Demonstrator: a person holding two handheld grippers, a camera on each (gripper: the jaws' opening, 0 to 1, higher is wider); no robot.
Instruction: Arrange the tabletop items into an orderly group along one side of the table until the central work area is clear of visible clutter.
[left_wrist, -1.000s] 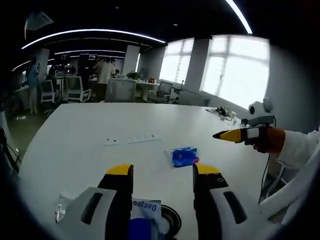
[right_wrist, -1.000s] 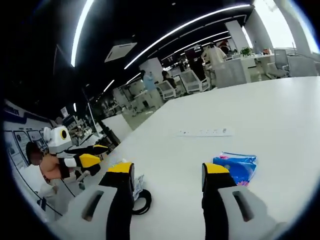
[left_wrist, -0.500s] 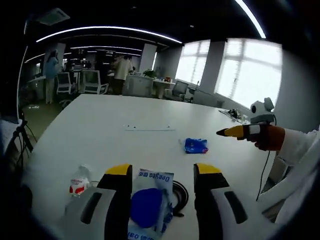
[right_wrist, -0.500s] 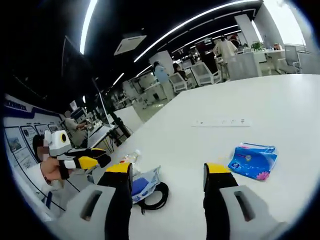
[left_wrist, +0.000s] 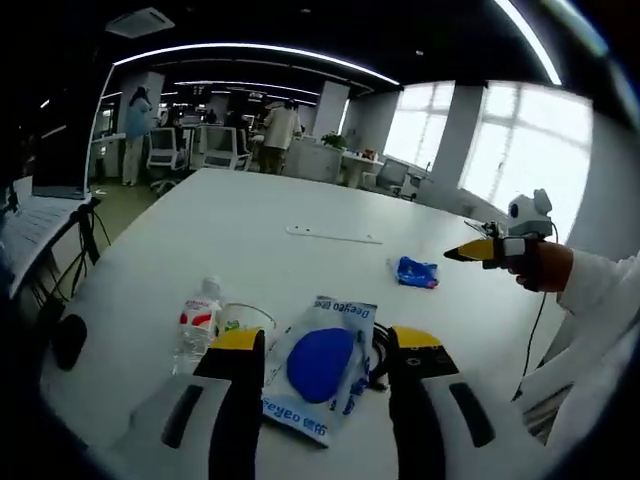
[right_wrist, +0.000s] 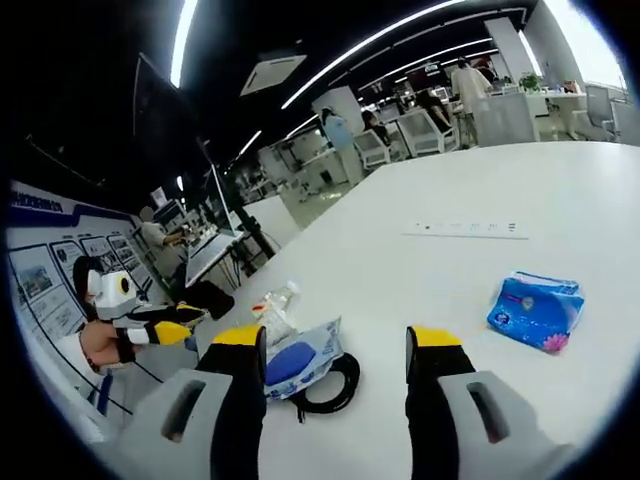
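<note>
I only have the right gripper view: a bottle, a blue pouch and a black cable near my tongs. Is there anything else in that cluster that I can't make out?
Observer: Yes. The left gripper view shows a clear cup standing right beside the bottle, on the pouch's side.
Operator: Are the left tongs holding anything?
Observer: No. The left tongs are open. The blue pouch lies ahead on the table, framed between the jaws, and is not gripped.
Operator: Any print on that pouch I could use to identify it?
Observer: Yes. From the left gripper view, its white border reads "Deeyeo" along the far edge and the near one.
</note>
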